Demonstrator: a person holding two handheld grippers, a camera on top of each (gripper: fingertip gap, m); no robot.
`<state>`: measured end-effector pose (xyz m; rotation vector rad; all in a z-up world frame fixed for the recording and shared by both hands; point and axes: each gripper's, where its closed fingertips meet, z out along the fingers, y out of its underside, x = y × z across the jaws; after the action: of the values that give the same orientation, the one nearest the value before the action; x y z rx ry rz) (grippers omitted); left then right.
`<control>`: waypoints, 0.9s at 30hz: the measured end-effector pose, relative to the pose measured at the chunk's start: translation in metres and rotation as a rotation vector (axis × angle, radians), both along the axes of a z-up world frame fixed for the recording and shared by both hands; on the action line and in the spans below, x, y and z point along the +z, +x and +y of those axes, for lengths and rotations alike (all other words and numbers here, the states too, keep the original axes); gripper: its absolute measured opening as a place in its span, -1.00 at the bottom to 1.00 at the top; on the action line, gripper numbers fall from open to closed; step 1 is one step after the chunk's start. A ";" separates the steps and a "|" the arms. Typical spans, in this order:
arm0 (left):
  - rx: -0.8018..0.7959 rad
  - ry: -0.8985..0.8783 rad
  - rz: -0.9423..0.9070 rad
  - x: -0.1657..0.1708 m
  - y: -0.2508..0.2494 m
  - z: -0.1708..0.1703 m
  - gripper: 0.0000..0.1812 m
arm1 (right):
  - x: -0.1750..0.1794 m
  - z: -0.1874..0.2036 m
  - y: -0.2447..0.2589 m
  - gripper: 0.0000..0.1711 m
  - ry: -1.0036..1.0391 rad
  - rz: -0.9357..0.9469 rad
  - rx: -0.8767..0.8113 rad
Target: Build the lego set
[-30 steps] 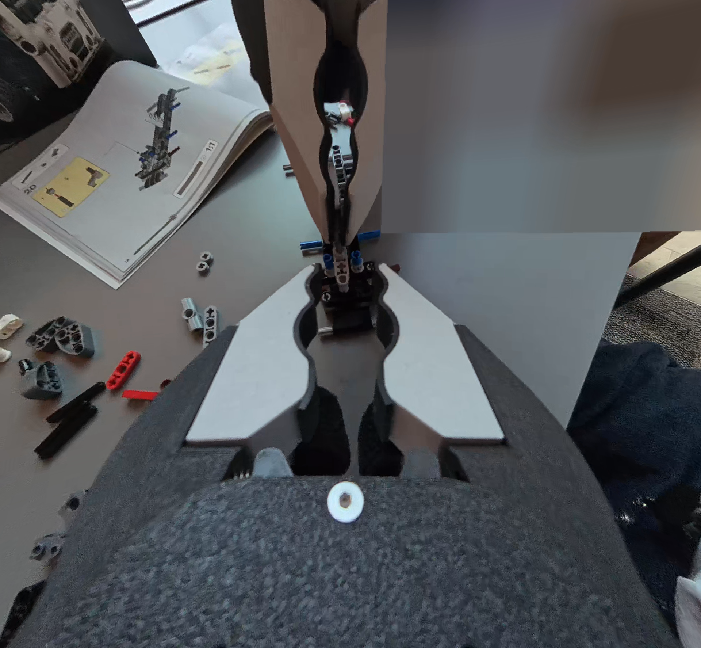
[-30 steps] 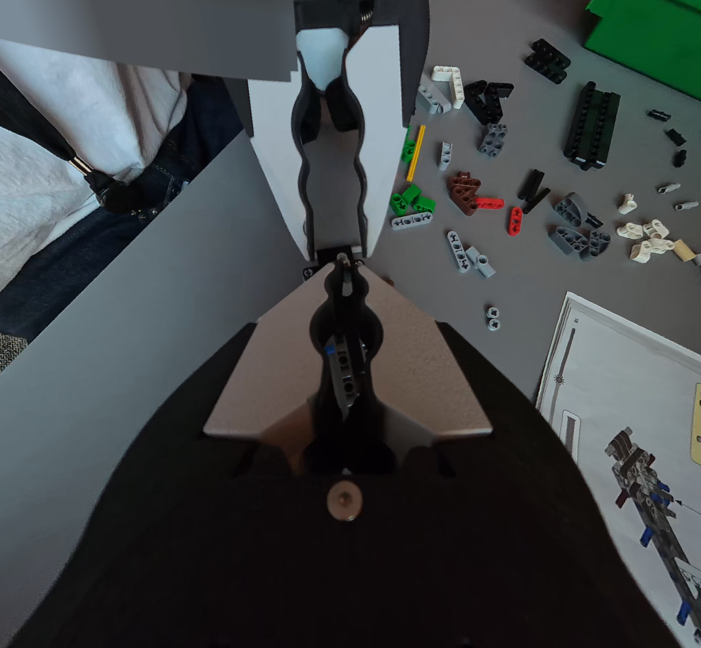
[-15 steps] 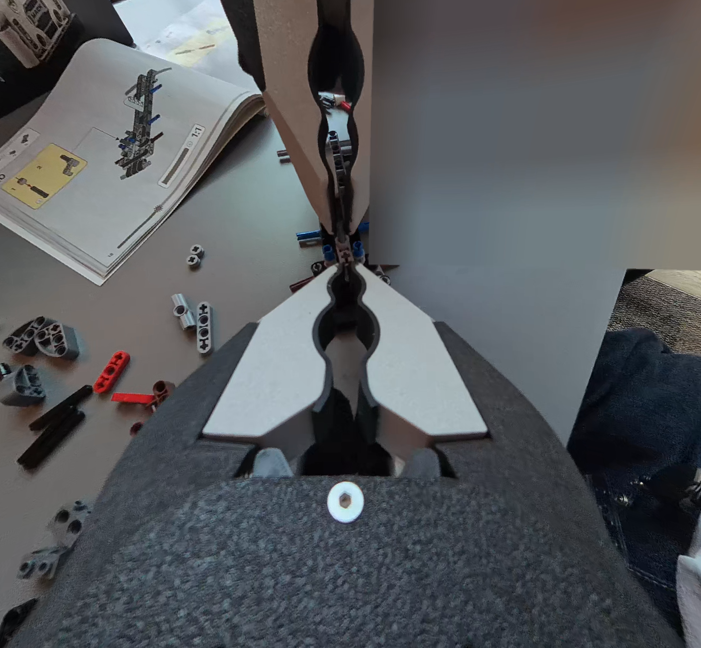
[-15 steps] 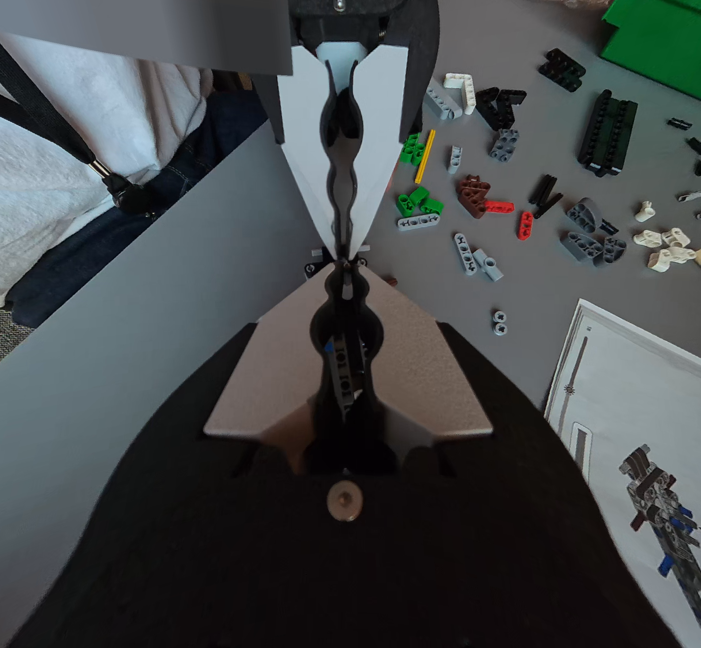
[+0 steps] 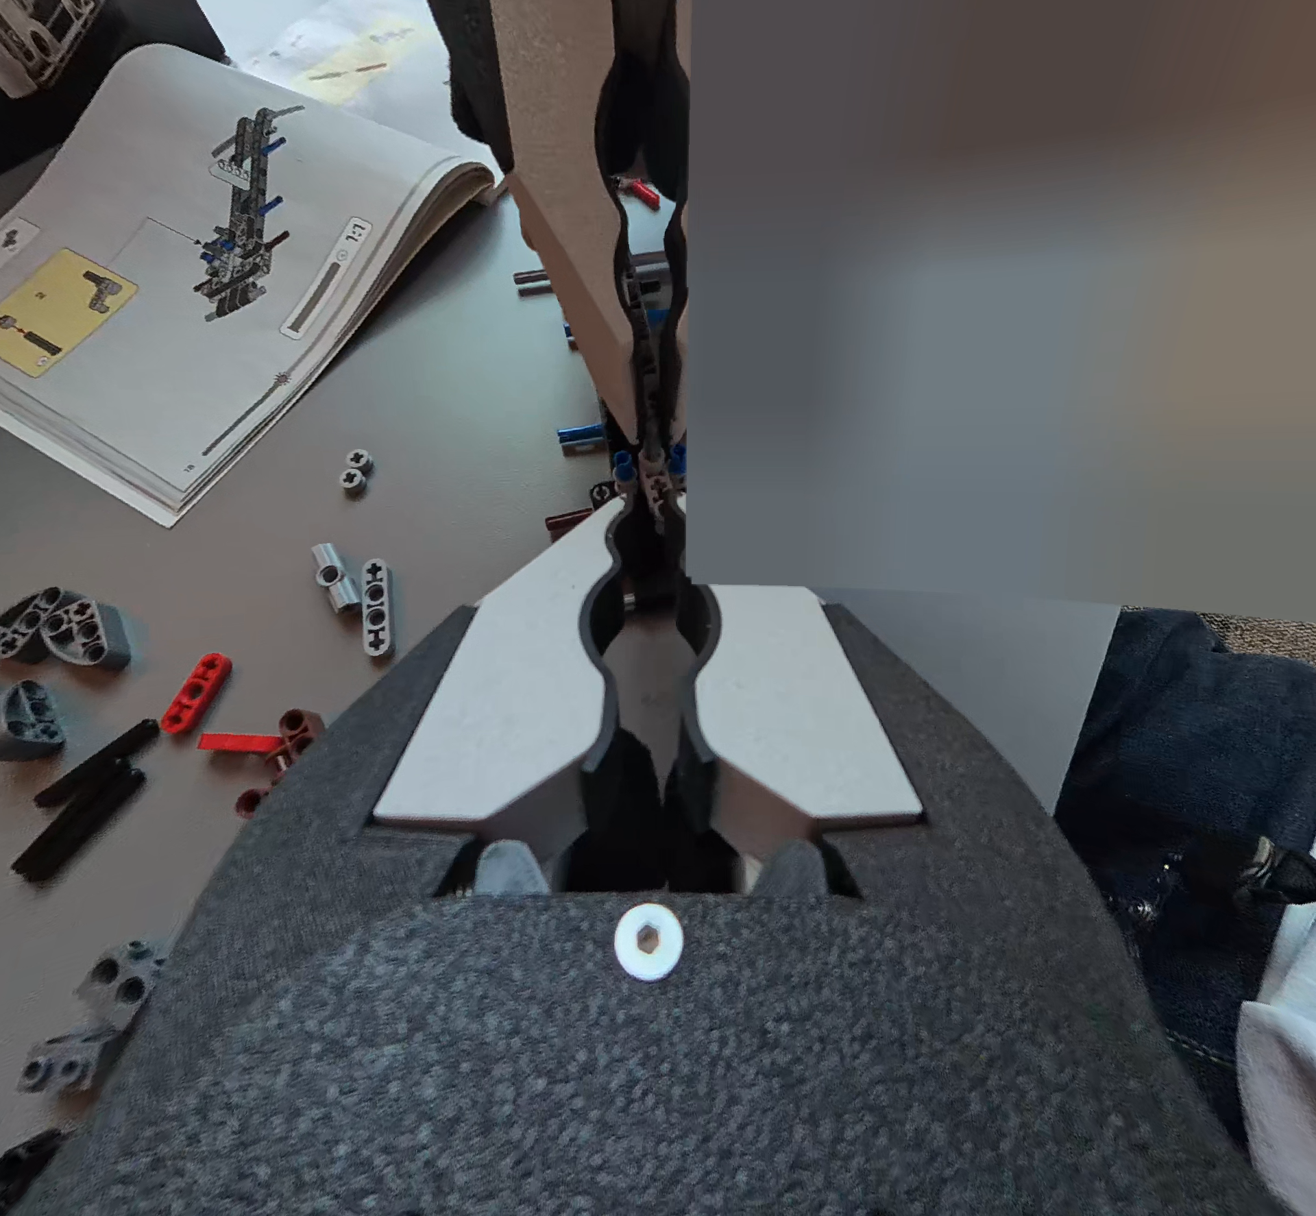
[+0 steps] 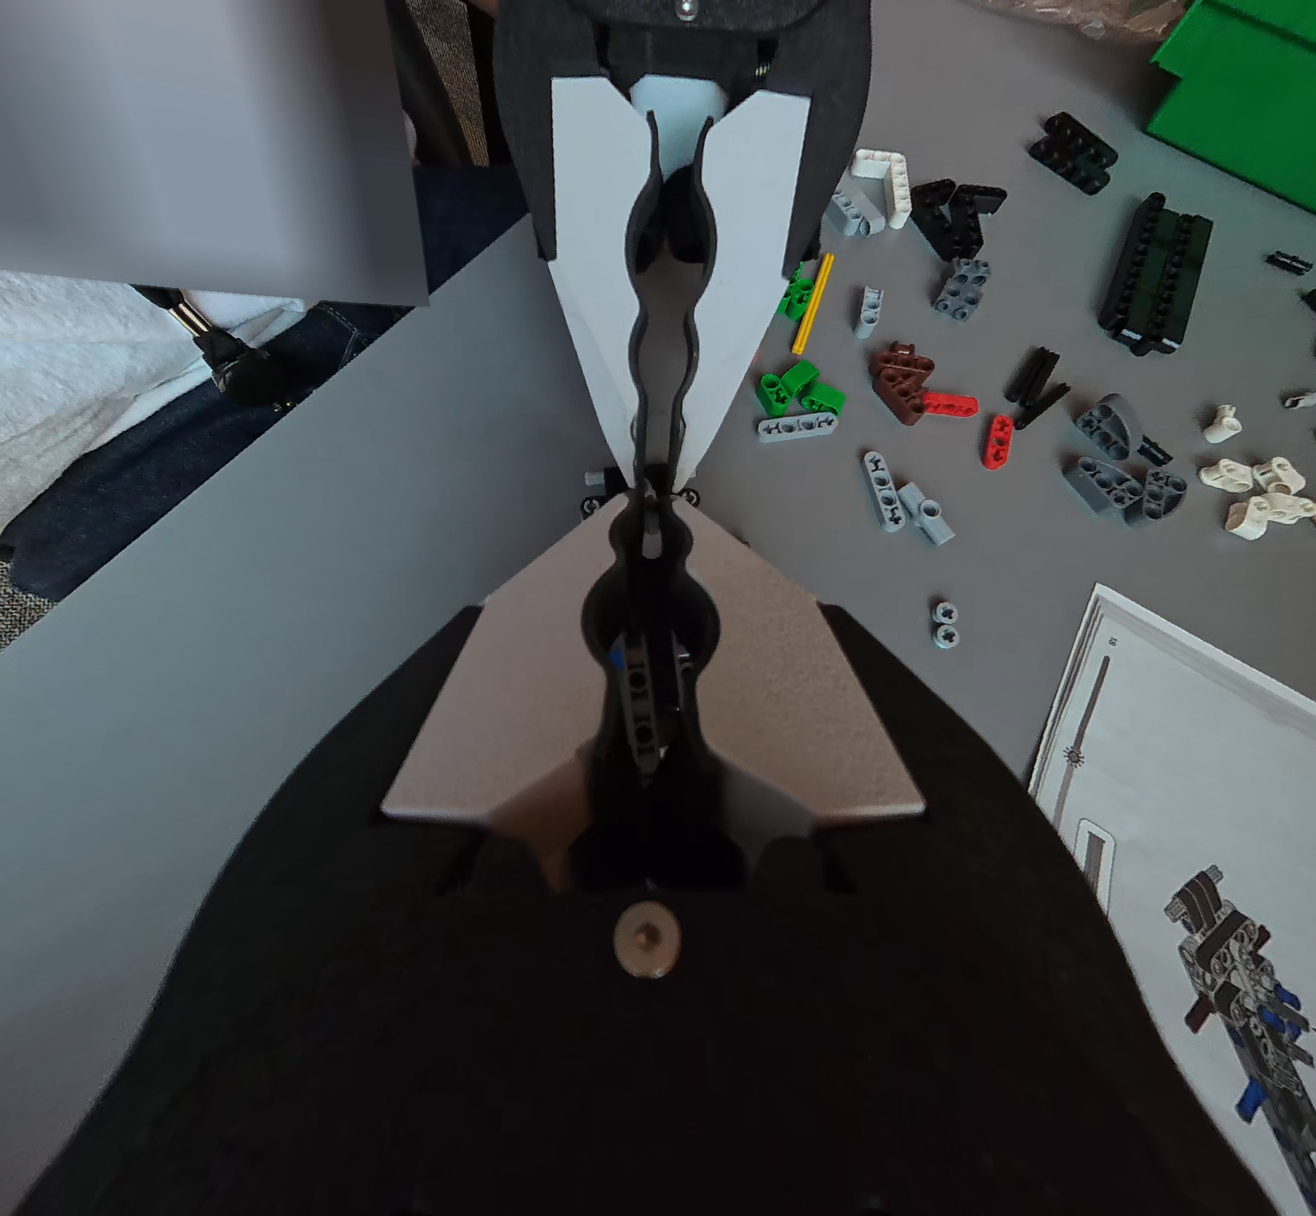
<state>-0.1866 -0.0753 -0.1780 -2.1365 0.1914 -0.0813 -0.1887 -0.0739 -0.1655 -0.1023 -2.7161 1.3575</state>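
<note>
— Two grippers are seen tip to tip above the grey table (image 6: 890,78); how are they set?

— The right gripper (image 6: 649,521) is closed narrowly on a slim dark-grey lego beam assembly (image 6: 643,705), which is held lengthwise between its tan fingers (image 6: 776,697); the left gripper (image 5: 649,519) is brought up to the assembly's near end (image 5: 654,480), where blue pins are carried; whether that end is pinched by the white fingers (image 5: 527,669) or merely touched cannot be told, though only a slim gap is left at the tips.

— Where are the loose parts laid?

— Many are scattered on the table; in the right wrist view, green connectors (image 6: 801,391), a yellow axle (image 6: 812,304), a brown piece (image 6: 901,380), a red beam (image 6: 997,441) and black beams (image 6: 1157,274) are seen; an open instruction booklet (image 5: 199,270) is laid flat beside them; a green box (image 6: 1246,42) is placed at the far corner.
</note>
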 end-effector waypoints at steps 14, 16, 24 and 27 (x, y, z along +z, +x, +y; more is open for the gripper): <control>-0.018 -0.006 0.070 -0.002 0.000 0.001 -1.00 | -0.005 0.004 -0.002 -0.99 0.020 0.002 -0.013; -0.022 0.003 0.086 -0.002 -0.001 0.000 -1.00 | -0.004 0.004 -0.002 -1.00 0.021 0.002 -0.014; -0.012 0.004 0.113 -0.001 -0.002 0.000 -1.00 | -0.003 0.003 -0.003 -1.00 0.046 0.026 -0.021; -0.006 0.007 0.124 -0.001 -0.002 0.000 -1.00 | -0.003 0.003 -0.004 -1.00 0.048 0.031 -0.025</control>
<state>-0.1891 -0.0754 -0.1793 -2.1354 0.2707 0.0481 -0.1923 -0.0712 -0.1681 -0.1099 -2.7103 1.2754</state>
